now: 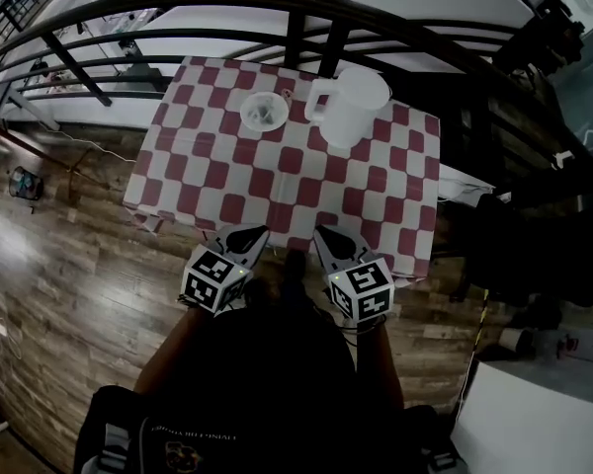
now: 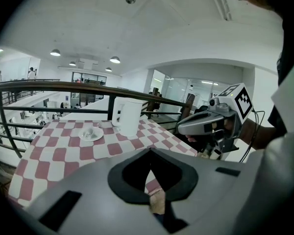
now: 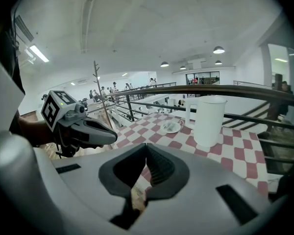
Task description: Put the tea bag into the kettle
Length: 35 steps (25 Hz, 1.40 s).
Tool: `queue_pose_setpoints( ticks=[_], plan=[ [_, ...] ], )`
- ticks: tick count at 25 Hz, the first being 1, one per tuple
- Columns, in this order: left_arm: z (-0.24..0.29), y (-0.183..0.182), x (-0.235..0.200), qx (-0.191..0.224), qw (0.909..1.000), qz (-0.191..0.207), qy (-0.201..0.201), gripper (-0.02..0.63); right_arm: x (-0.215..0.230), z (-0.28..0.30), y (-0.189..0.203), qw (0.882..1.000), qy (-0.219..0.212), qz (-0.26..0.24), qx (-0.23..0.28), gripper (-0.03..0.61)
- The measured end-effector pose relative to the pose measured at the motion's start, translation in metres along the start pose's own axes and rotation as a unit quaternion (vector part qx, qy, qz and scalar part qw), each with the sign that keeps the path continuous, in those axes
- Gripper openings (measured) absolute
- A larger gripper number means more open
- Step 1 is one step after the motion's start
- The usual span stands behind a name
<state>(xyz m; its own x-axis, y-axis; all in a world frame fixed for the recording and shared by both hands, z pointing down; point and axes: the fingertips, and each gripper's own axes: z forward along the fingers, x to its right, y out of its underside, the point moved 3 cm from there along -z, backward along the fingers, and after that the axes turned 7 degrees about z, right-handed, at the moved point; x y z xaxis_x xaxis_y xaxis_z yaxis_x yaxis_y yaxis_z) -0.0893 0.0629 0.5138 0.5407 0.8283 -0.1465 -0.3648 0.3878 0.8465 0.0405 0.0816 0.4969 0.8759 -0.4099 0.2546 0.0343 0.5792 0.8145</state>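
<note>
Left gripper [image 1: 249, 235]: jaws pressed together, nothing between them, tips at the table's near edge.
Right gripper [image 1: 326, 235]: closed as well, empty, near the left one at its 3 o'clock.
Tea bag [image 1: 264, 114]: small pale lump in the saucer [image 1: 245, 107], off at 12 o'clock from the left gripper, well apart.
Kettle [image 1: 354, 107]: white, upright, at the saucer's 3 o'clock, handle toward the saucer.
Table [image 1: 277, 186]: red-and-white checked cloth, dark railing [image 1: 306, 13] beyond at 12 o'clock.

White kettle [image 1: 351, 107] upright, tea bag [image 1: 264, 113] on saucer [image 1: 245, 118]
</note>
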Motion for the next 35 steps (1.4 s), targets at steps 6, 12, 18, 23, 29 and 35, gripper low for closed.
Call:
queue_pose_setpoints(
  ticks=[6,12,18,23,29,35],
  plan=[
    [-0.012,0.011,0.016,0.006,0.9998,0.005,0.018,0.003,-0.024,-0.02,0.017,1.0,0.015,0.016,0.013,0.015],
    [-0.025,0.021,0.025,0.007,0.9995,0.007,0.03,0.003,-0.045,-0.032,0.034,0.999,0.015,0.027,0.013,0.015],
    [-0.038,0.033,0.03,0.008,0.9993,0.007,0.036,0.003,-0.062,-0.037,0.049,0.999,0.016,0.029,0.009,0.015],
    [-0.046,0.04,0.027,0.003,0.9993,0.008,0.035,0.003,-0.07,-0.035,0.055,0.999,0.018,0.035,0.01,0.015],
    [-0.05,0.042,0.026,0.007,0.9992,0.008,0.038,0.003,-0.075,-0.033,0.053,0.999,0.019,0.033,0.009,0.015],
    [-0.051,0.04,0.024,0.008,0.9991,0.011,0.04,0.003,-0.076,-0.03,0.05,0.999,0.02,0.028,0.009,0.014]
  ],
)
